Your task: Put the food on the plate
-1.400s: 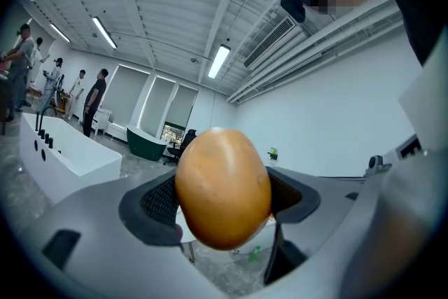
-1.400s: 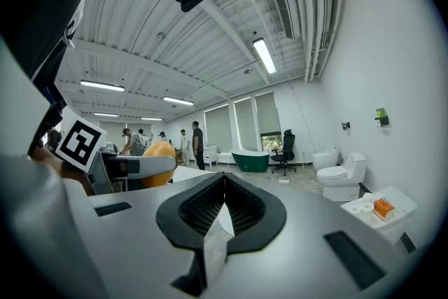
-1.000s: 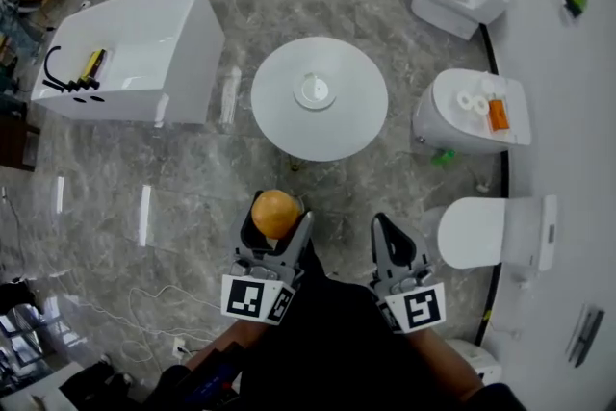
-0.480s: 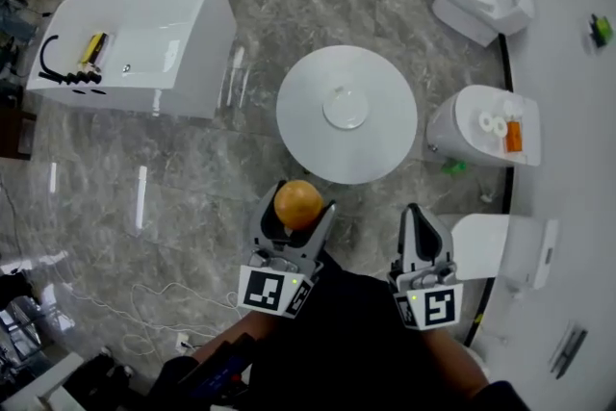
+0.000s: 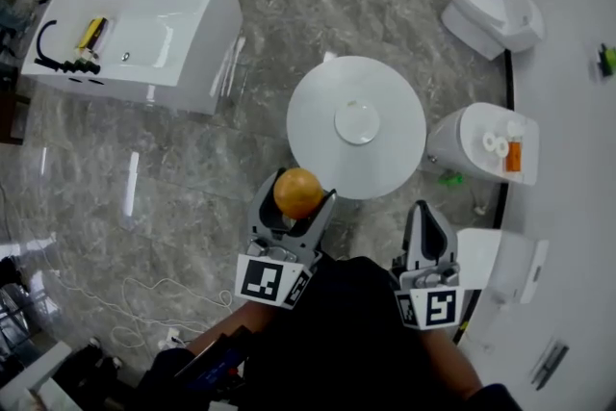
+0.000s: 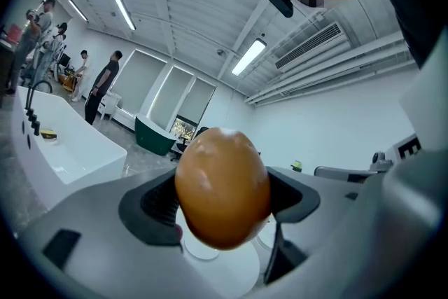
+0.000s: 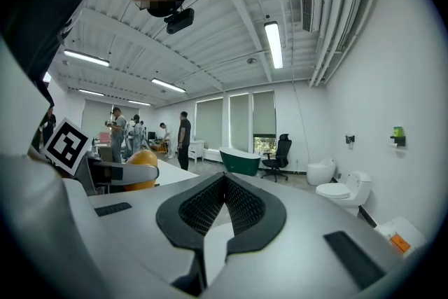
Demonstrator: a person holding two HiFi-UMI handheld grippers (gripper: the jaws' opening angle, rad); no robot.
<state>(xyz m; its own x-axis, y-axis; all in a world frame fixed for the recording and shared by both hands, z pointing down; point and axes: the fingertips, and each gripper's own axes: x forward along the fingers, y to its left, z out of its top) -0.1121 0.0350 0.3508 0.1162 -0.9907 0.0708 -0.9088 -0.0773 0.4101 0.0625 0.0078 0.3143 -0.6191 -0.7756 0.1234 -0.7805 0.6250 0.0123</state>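
A round orange-brown piece of food [image 5: 297,192] is clamped between the jaws of my left gripper [image 5: 295,201], held in the air just short of the near edge of a round white table [image 5: 385,164]. A small white plate [image 5: 357,122] lies at the table's centre. In the left gripper view the food [image 6: 222,196] fills the space between the pads, with the plate [image 6: 199,250] showing below it. My right gripper [image 5: 426,224] hangs to the right, shut and empty; in its own view the right gripper's [image 7: 224,182] pads meet.
A white bathtub [image 5: 135,34] stands at the far left. Toilets [image 5: 491,10] line the right wall; one of them [image 5: 476,144] carries paper rolls and an orange bottle. Cables [image 5: 144,303] lie on the marble floor at the near left. People stand far off.
Both grippers and the head have come closer to the round table; the table sits nearer in the view. The food stays clamped in the left gripper.
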